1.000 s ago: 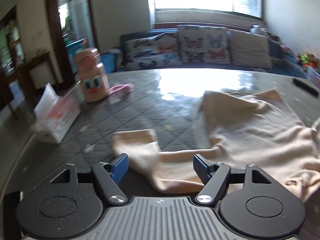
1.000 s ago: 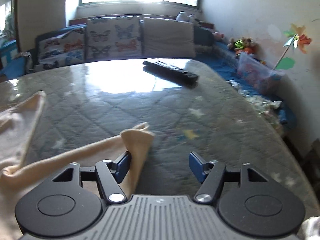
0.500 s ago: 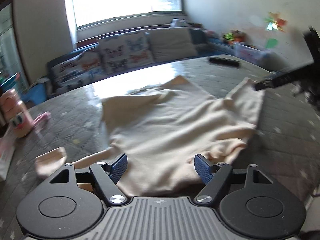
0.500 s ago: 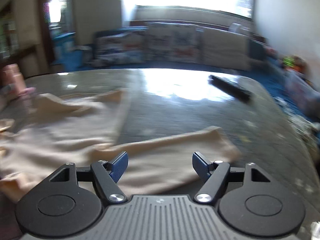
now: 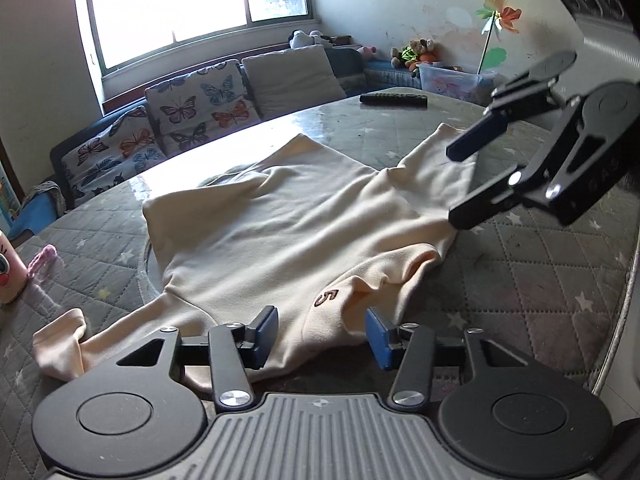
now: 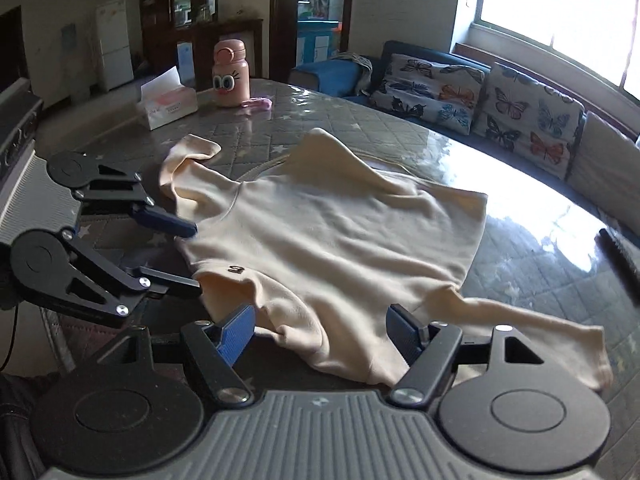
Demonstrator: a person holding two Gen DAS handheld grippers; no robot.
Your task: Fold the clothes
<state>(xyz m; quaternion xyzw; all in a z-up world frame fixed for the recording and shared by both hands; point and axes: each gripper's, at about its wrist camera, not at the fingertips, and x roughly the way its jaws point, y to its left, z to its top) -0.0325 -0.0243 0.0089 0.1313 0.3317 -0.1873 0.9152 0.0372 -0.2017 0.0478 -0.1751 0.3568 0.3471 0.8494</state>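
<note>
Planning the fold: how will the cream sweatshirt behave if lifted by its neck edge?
The cream sweatshirt is likely floppy: it already lies wrinkled, sleeves sprawled. It probably drapes and sags rather than holding shape. It may slide on the glossy table.

Sweater point(image 5: 304, 236) mid-frame: plain cream, small dark brown "5" point(image 5: 326, 298) near its lower edge. Table cover point(image 5: 532, 280): grey quilted diamonds with pale stars. Cushions point(image 5: 188, 116) upper left: white with blue, orange and black butterflies; one beside them plain beige point(image 5: 288, 76). Bottle point(image 6: 231, 75) upper left of right wrist view: pink, cartoon eyes. Gripper pads point(image 6: 234, 334): blue on black arms. Remote point(image 5: 394, 100): black.
</note>
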